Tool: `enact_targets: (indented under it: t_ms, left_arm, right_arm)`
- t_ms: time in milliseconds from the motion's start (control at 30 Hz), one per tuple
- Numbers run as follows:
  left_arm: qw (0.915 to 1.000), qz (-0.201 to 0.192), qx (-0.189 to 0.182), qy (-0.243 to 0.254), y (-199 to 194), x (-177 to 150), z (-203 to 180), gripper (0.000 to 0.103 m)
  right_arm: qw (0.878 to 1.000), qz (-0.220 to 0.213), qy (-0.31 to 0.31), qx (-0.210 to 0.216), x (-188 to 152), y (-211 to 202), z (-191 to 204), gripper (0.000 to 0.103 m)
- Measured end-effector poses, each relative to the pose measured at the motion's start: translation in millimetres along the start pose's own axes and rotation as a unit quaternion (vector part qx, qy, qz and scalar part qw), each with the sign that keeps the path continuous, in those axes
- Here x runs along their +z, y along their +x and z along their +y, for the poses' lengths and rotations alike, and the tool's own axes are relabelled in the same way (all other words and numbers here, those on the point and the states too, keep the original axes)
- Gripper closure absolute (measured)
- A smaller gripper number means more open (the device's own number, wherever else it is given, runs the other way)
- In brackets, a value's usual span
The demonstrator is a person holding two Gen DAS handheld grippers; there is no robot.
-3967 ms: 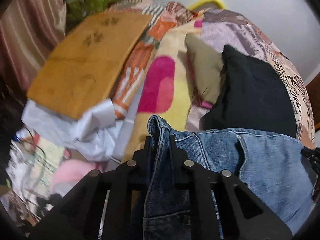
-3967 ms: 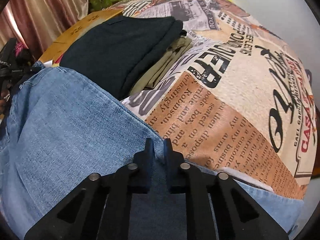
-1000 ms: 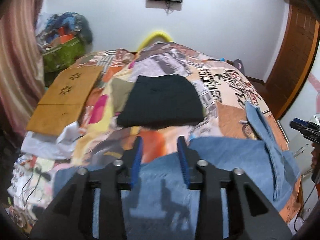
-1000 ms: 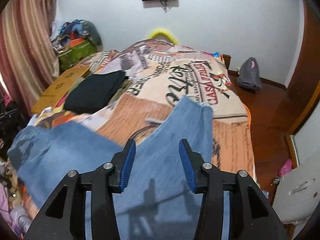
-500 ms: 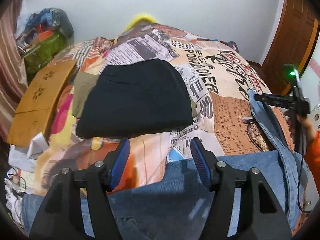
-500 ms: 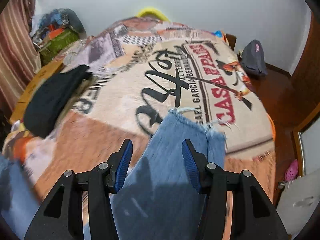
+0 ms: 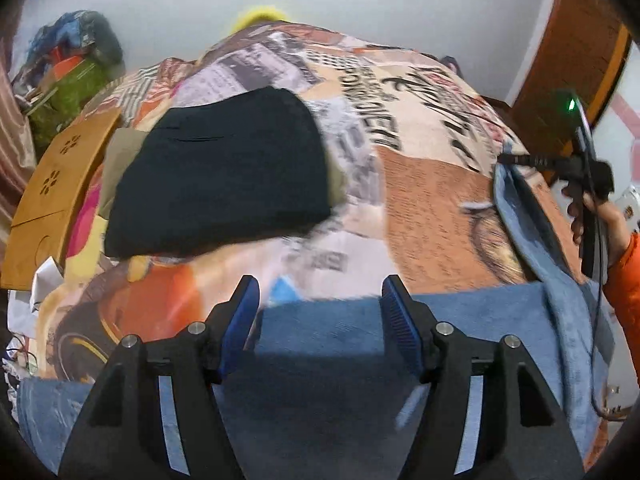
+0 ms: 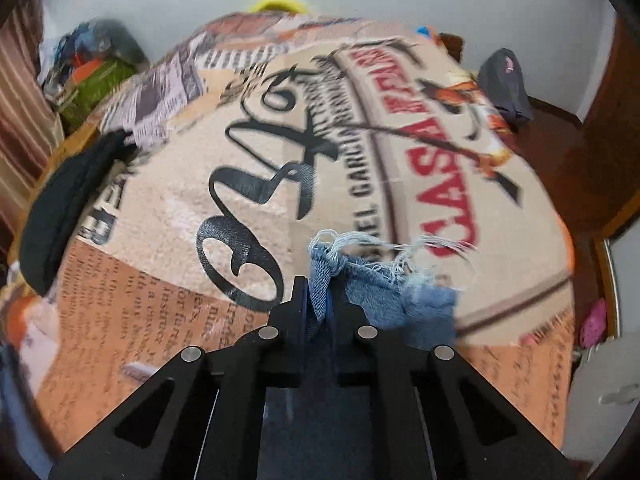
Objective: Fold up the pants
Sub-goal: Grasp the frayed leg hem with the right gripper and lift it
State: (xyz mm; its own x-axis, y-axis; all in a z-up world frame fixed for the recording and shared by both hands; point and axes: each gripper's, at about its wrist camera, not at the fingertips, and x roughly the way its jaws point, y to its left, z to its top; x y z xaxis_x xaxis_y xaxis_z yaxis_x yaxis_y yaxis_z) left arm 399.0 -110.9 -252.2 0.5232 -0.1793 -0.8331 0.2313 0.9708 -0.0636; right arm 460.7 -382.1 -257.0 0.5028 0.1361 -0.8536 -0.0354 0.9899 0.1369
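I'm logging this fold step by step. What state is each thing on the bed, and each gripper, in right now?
jeans: spread flat across the near bed, one leg end lifted.
frayed hem: pinched, bunched between the right gripper's fingers.
right gripper: just closed, shut on the hem.
left gripper: open above the denim, holding nothing.
black garment: folded, lying on the bedspread.

Right claw [image 8: 318,300] just closed onto frayed jeans [image 8: 360,280] hem; left claw [image 7: 320,320] widened over denim.

Jeans [image 8: 360,280] frayed blue denim; bedspread [image 8: 168,304] matt printed cloth; board [image 7: 52,184] smooth wood.
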Motion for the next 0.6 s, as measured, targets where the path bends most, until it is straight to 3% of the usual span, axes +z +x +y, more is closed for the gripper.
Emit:
enact_targets:
  t_ms: [333, 467, 600]
  left_arm:
    - [0.9966, -0.002, -0.054, 0.061, -33.1, -23.5, -102.2, 0.039]
    - [0.9908, 0.007, -0.114, 0.073, -45.3, -34.2, -138.2, 0.039]
    - [0.9851, 0.011, -0.139, 0.100, -51.6, -44.3, -169.4, 0.039]
  right_arm:
    - [0.995, -0.092, 0.015, -0.019, -25.0, -150.3, -37.7, 0.096]
    - [0.993, -0.110, 0.031, -0.031, -31.3, -183.4, -61.7, 0.096]
    - [0.991, -0.121, 0.040, -0.038, -48.1, -207.1, -82.7, 0.096]
